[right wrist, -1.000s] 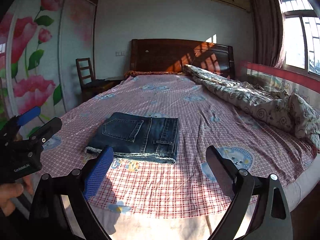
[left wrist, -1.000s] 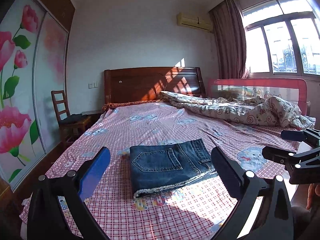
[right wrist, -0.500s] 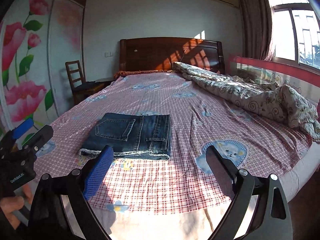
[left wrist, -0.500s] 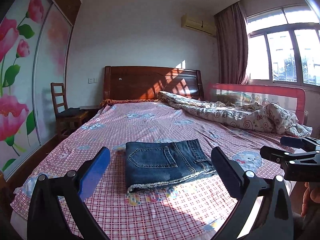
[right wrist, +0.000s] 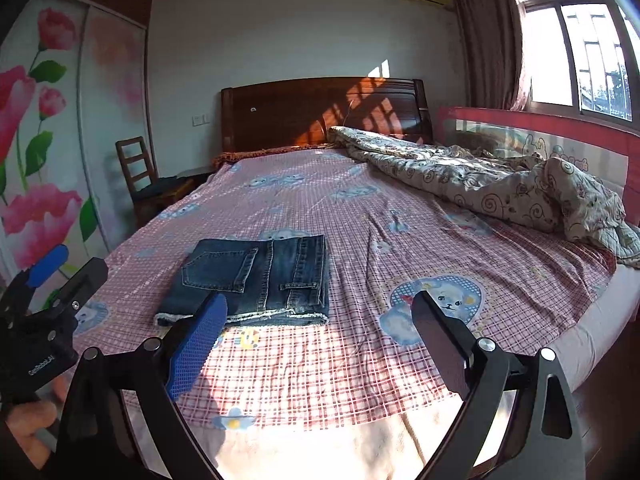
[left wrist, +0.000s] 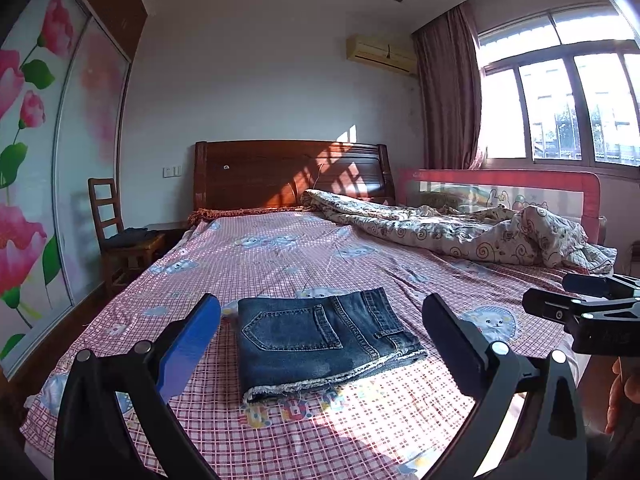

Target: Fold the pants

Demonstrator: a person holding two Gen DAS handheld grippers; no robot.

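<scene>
The pants (left wrist: 320, 340) are lying folded into a compact denim rectangle near the foot of the bed (left wrist: 360, 256), frayed hem toward six o'clock; the fold is judged finished. The left gripper (left wrist: 320, 336) is being held back from them, jaws spread wide and empty. The right gripper (right wrist: 320, 332) is likewise being kept clear at about four o'clock of the denim, jaws wide, nothing gripped. A rumpled quilt (right wrist: 500, 180) is bunched at two o'clock.

denim shorts (right wrist: 256, 280): folded flat on the checked bed sheet (right wrist: 360, 360)
right gripper (right wrist: 316, 340): jaws wide apart, nothing between
left gripper (right wrist: 56, 276): far left, apart from the shorts
</scene>
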